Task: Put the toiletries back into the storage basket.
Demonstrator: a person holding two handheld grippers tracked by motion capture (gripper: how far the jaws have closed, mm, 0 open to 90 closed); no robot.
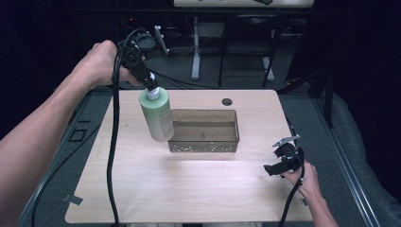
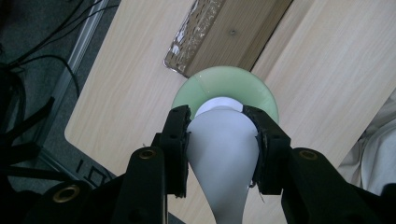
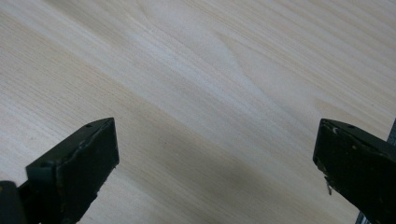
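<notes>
Bottle (image 1: 157, 116) hangs in the air by its white cap, clamped in the left gripper (image 1: 150, 86), just left of the brown tray (image 1: 204, 148) on the table (image 1: 189, 189). Lifting looks done; lowering it into the tray remains. The right gripper (image 1: 280, 161) rests wide open, holding nothing.

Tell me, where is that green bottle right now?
In the high view the green bottle hangs above the table's left half, gripped at its white cap by the left gripper, just left of the clear bin.
</notes>
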